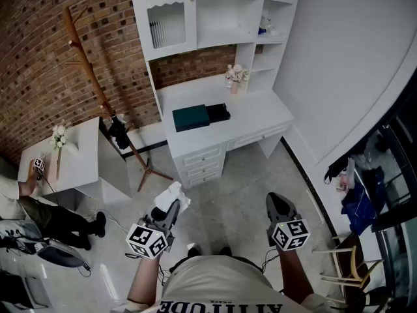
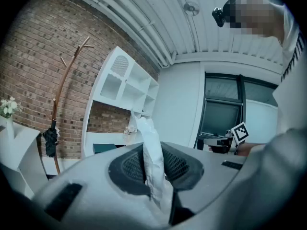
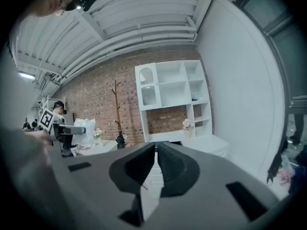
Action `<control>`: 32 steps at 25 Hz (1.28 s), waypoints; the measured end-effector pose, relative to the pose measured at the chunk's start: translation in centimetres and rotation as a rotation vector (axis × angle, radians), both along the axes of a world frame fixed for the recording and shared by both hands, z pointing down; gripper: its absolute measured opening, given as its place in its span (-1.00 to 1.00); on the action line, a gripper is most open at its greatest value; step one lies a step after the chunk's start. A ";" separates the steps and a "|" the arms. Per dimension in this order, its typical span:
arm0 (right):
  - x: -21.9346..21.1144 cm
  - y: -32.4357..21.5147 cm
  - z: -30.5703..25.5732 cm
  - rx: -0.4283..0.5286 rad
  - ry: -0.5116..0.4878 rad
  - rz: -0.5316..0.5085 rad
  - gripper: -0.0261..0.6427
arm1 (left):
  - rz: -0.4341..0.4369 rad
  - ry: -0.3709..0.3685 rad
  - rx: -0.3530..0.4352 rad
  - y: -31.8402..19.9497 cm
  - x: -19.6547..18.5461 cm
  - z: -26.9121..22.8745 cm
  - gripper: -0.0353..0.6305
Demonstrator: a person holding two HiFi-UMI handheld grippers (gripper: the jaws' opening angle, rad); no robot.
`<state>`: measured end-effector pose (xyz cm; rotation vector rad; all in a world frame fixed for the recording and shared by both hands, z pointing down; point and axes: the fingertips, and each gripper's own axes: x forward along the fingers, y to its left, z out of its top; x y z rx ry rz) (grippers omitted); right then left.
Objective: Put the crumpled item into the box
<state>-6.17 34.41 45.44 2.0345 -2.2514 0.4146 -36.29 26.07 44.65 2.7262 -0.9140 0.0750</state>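
**Paper in left grip, box well off**

Left gripper [image 1: 172,208] jaws pinch the crumpled white paper [image 1: 176,193], which pokes up past the tips. Right gripper [image 3: 156,151] jaws are pressed together with nothing between them. Both are held out over the grey floor [image 1: 241,181]. The dark teal box [image 1: 191,118] sits on the white desk [image 1: 260,113], well apart from both grippers.

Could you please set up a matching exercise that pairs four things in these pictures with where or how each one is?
Things:
1. crumpled white item
2. dark green box
3. right gripper
4. wooden coat stand

Places or states:
A. beside the brick wall
B. jaws together, nothing between them
C. clamped in the left gripper
D. on the white desk

Pairs: 1-C, 2-D, 3-B, 4-A
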 end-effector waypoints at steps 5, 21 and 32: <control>-0.4 0.3 0.0 0.001 -0.002 0.000 -0.80 | 0.002 -0.001 -0.001 0.3 -0.3 0.1 -0.67; 1.2 1.3 -0.2 0.009 -0.019 0.004 -0.80 | -0.010 -0.010 -0.004 1.2 0.5 0.3 -0.67; 3.7 1.9 0.9 -0.023 -0.020 -0.062 -0.80 | -0.045 -0.030 -0.016 2.8 3.3 0.6 -0.67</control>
